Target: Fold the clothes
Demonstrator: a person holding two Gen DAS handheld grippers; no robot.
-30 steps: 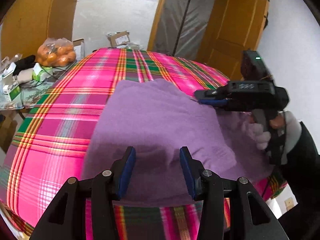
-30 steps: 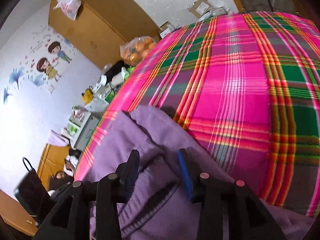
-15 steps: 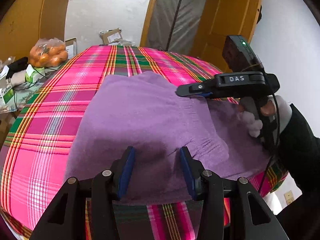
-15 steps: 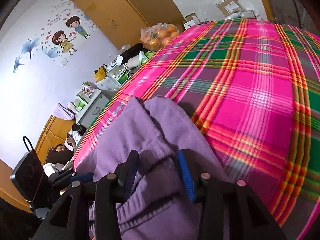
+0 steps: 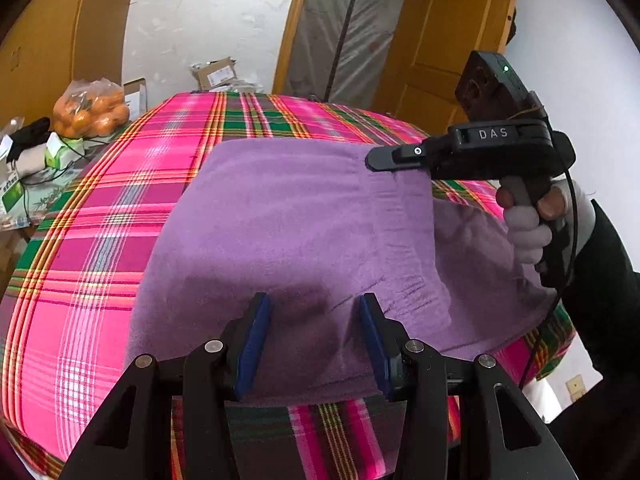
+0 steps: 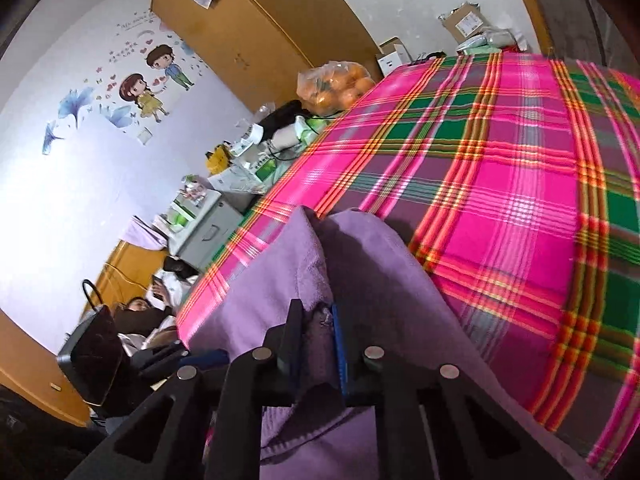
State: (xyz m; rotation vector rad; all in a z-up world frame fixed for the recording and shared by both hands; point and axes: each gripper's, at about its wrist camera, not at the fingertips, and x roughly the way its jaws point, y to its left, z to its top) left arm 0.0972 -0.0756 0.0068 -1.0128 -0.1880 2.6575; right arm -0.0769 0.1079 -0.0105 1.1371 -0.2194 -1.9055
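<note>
A soft purple fleece garment (image 5: 288,232) lies spread over the middle of a table covered with a pink, green and yellow plaid tablecloth (image 5: 100,216), its near hem hanging just over the table's front edge. On its right side a fold of the fleece is lifted off the rest, so that a flap hangs down from the black right gripper (image 6: 316,320). That gripper's jaws are closing, and the right wrist view shows a bunched ridge of purple fabric caught between the blue pads (image 6: 338,344); a second ago the same pads stood wide apart over flat cloth. In the left wrist view the right gripper (image 5: 374,158) now sits higher above the garment than before, with the pinched edge drawn up beneath its tip, though the contact point itself is hard to make out there. A hand in a white glove (image 5: 528,224) with a dark sleeve holds its handle.

The black left gripper (image 5: 312,336) hovers low over the garment's near part, jaws about half apart with nothing between them, and it has not shifted.

Off the table's left edge stand a clear plastic bag of oranges (image 5: 90,110), small boxes and cables. Behind the table are a wooden door (image 5: 452,40) and cardboard parcels (image 5: 216,74).
</note>
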